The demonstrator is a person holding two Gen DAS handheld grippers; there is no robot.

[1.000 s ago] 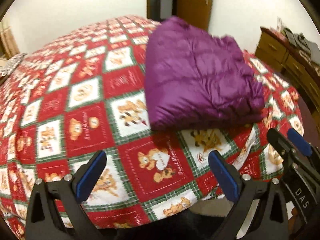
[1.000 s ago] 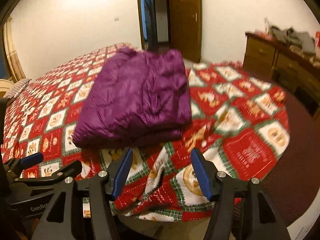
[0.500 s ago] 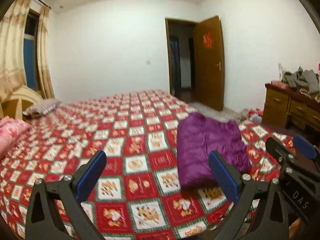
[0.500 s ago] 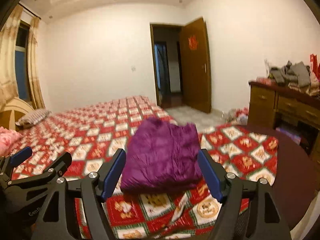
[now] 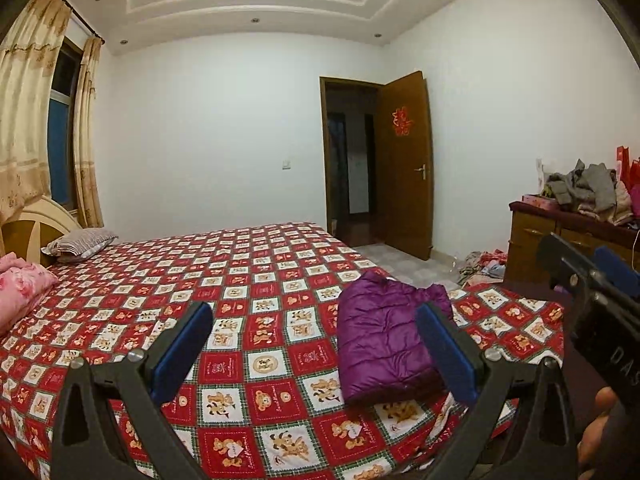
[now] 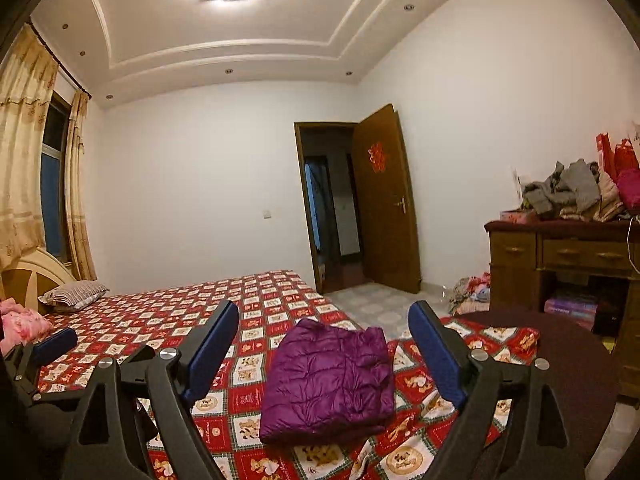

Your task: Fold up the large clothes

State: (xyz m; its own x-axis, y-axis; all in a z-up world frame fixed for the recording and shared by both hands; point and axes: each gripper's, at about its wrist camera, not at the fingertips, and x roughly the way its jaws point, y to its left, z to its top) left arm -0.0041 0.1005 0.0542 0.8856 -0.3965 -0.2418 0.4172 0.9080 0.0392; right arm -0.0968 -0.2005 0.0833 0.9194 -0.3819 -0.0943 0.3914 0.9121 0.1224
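Note:
A purple puffer jacket (image 5: 384, 340) lies folded into a compact rectangle near the foot of the bed (image 5: 260, 276), on the red checked bear-print cover. It also shows in the right wrist view (image 6: 328, 376). My left gripper (image 5: 316, 344) is open and empty, held back from the bed and above it. My right gripper (image 6: 324, 352) is open and empty too, with the jacket seen between its jaws at a distance. The right gripper's body shows at the right edge of the left wrist view (image 5: 592, 292).
A wooden dresser (image 6: 560, 256) piled with clothes (image 6: 572, 192) stands at the right. An open brown door (image 6: 384, 200) is at the back. Pillows (image 5: 80, 240) and a pink quilt (image 5: 20, 288) lie at the headboard. Clothes (image 6: 472, 292) lie on the floor.
Both grippers have pulled up and back from the folded jacket, so the whole room has come into view. The jacket has stayed in place on the bed.

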